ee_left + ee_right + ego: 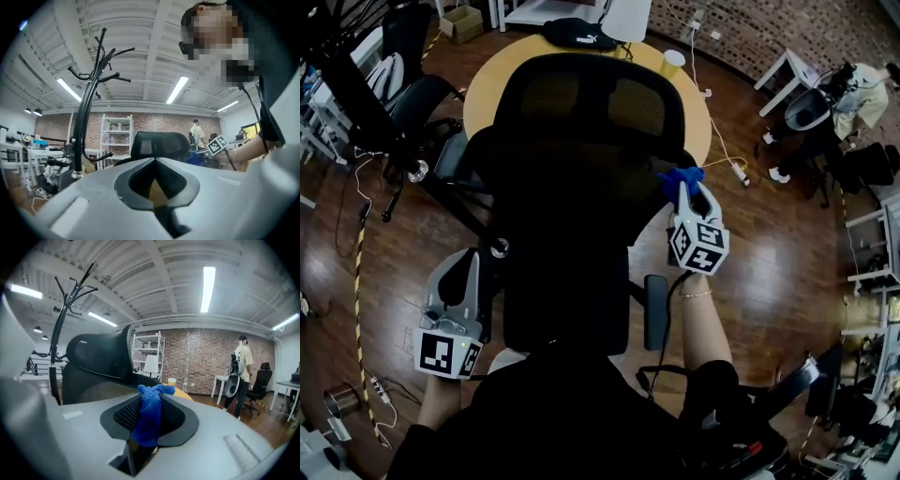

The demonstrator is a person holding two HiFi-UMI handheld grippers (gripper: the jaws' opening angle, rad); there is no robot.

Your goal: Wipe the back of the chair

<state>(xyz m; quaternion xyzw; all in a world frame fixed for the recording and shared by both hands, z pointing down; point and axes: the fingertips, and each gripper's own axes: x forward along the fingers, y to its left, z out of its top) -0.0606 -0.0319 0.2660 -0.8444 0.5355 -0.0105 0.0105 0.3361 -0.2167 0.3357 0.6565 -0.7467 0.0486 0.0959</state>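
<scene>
A black office chair with a mesh back (581, 141) stands right in front of me, seen from behind and above. My right gripper (689, 192) is at the right edge of the chair's back, shut on a bunched blue cloth (680, 178). In the right gripper view the blue cloth (151, 413) is pinched between the pads, with the chair back (98, 357) close on the left. My left gripper (467, 267) hangs low beside the left of the chair, apart from it. Its jaws (154, 161) meet at the tips with nothing between them; the headrest (159, 145) shows beyond.
A round wooden table (487, 89) stands behind the chair, with a black bag (578, 33) and a cup (672, 62) on it. Another black chair (417, 89) and a coat stand (89, 117) are to the left. A person (862, 94) stands far right. Cables cross the floor.
</scene>
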